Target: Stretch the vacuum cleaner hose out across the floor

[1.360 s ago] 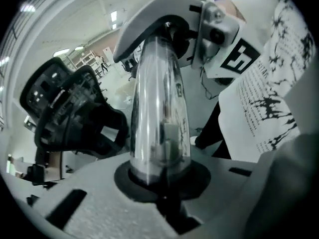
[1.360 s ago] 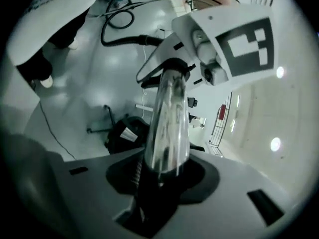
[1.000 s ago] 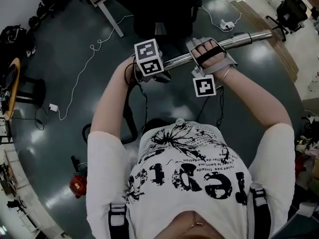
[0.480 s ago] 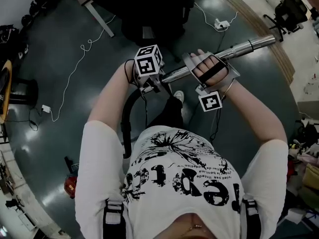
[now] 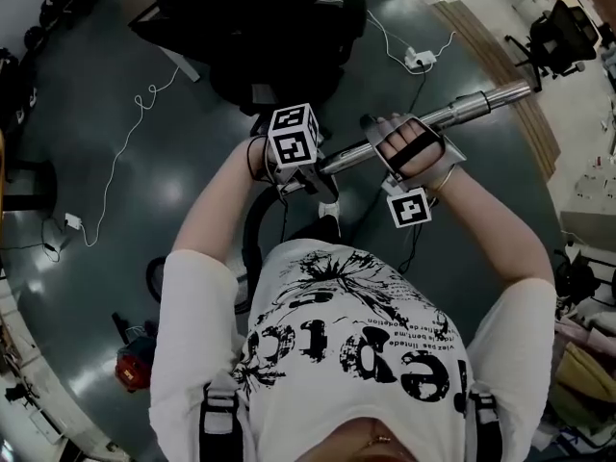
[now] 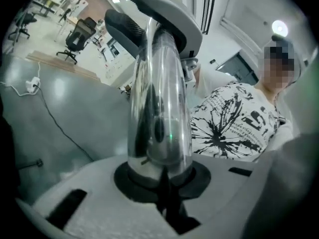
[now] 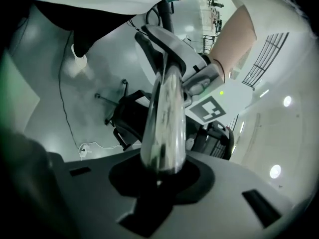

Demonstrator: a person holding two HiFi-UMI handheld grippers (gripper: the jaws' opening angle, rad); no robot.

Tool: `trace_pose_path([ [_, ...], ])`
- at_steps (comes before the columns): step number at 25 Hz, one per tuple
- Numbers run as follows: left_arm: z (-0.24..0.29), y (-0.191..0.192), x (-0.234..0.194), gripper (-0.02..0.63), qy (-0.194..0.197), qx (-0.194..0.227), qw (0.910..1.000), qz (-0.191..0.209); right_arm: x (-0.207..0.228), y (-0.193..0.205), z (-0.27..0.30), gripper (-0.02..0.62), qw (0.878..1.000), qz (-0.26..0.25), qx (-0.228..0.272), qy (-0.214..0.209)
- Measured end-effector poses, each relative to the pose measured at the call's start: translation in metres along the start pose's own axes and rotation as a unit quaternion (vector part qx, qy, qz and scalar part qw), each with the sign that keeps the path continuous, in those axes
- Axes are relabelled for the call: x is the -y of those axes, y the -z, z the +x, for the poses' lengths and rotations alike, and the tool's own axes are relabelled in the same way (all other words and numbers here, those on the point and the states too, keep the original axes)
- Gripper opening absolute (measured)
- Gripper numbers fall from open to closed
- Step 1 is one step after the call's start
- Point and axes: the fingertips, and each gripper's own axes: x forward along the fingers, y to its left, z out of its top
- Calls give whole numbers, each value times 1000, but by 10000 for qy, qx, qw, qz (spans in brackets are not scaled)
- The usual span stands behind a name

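A shiny metal vacuum tube (image 5: 474, 102) runs from the middle of the head view up to the right, above the dark floor. A black hose (image 5: 252, 221) curves down from its near end beside my leg. My left gripper (image 5: 316, 169) is shut on the tube's lower end, near the grey handle piece (image 6: 167, 19). Its jaws wrap the tube (image 6: 160, 103) at the round notch (image 6: 162, 176). My right gripper (image 5: 397, 135) grips the tube (image 7: 164, 113) further up; its jaws have just been closing and sit around it (image 7: 159, 176).
A black office chair (image 5: 260, 37) stands just beyond the grippers. A white power strip (image 5: 420, 61) and its cable lie on the floor at the back right. A wooden strip (image 5: 500, 65), another chair (image 5: 556, 29) and a red item (image 5: 135, 366) ring the area.
Both grippers have carried the tube forward across the room; the black chair now lies closer under them. The hose trails behind by my leg.
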Motion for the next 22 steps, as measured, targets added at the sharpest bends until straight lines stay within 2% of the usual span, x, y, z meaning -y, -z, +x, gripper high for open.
trace_pose_path([
  [3,-14,-25,-32,41,-536,102,9980,307,-18,27,21,95,9993,-30,12,-381],
  [5,-24,-37,-60,76,-1168,102,9916,537,-30,41,35,94,9977,-41,27,-670],
  [8,-45,-52,-105,233,-2283,272,9713,615,-49,58,55,89,9920,-74,8,-1260],
  [11,-53,-58,-138,297,-3205,573,9436,601,-72,70,68,83,9805,-131,-57,-1962],
  [12,-59,-64,-149,311,-3576,815,9281,640,-78,75,72,83,9777,-134,-65,-2097],
  [13,-70,-74,-161,313,-4008,1179,9058,708,-84,80,78,83,9754,-132,-60,-2198],
  [15,-96,-96,-178,318,-4841,1992,8478,844,-99,92,87,83,9702,-203,-17,-2416],
  [17,-110,-109,-189,318,-5524,2331,7956,870,-115,104,90,83,9618,-274,81,-2723],
  [18,-115,-113,-194,318,-5855,2263,7730,915,-125,110,90,83,9546,-226,118,-2969],
  [20,-123,-125,-207,321,-6448,1854,7332,1110,-146,123,89,83,9328,-22,151,-3602],
  [22,-126,-141,-223,321,-6853,1446,7040,1176,-169,138,88,83,9052,152,194,-4243],
])
